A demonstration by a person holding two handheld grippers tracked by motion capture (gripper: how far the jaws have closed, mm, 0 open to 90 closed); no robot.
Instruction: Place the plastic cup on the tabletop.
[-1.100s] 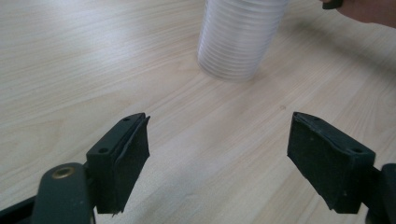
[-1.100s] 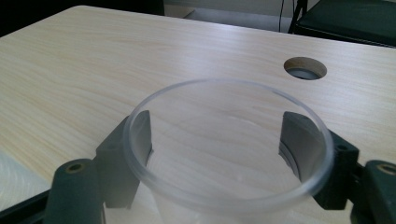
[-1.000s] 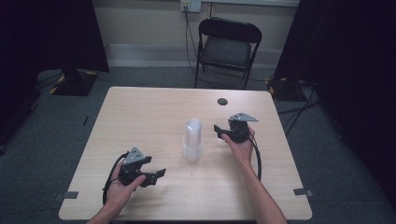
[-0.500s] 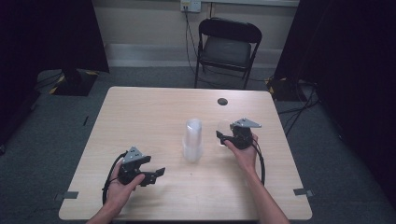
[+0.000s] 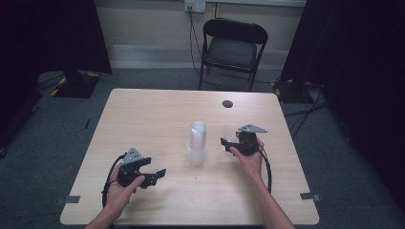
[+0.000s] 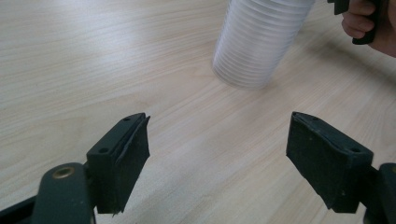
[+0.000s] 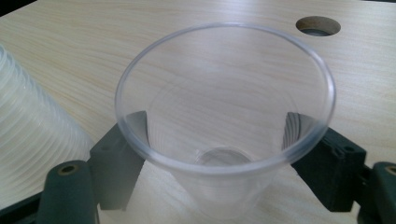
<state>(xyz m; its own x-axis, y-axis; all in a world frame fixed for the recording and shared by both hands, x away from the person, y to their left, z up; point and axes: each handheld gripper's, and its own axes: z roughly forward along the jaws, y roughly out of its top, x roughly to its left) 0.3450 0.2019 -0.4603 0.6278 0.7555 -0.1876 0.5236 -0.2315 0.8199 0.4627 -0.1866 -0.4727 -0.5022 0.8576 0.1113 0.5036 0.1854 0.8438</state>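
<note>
We've got one clear cup [image 7: 224,135] sitting between the right tongs [image 7: 224,163], whose jaws have just been opening around it, so looks like set-down. The stack of cups [image 5: 197,142] stands just beside them. Left tongs [image 6: 233,158] are wide open, empty. Next: back off without tipping it.

A clear plastic cup [image 7: 224,140] stands upright between the right gripper [image 7: 224,163]'s two black fingers [image 7: 116,172], its rim wide open toward the camera. The jaws have just been opening, and the pads sit at the cup's sides. A stack of clear cups [image 7: 32,140] rises at the left. On the wooden surface [image 7: 140,42], a round hole [image 7: 318,25] lies beyond.
</note>
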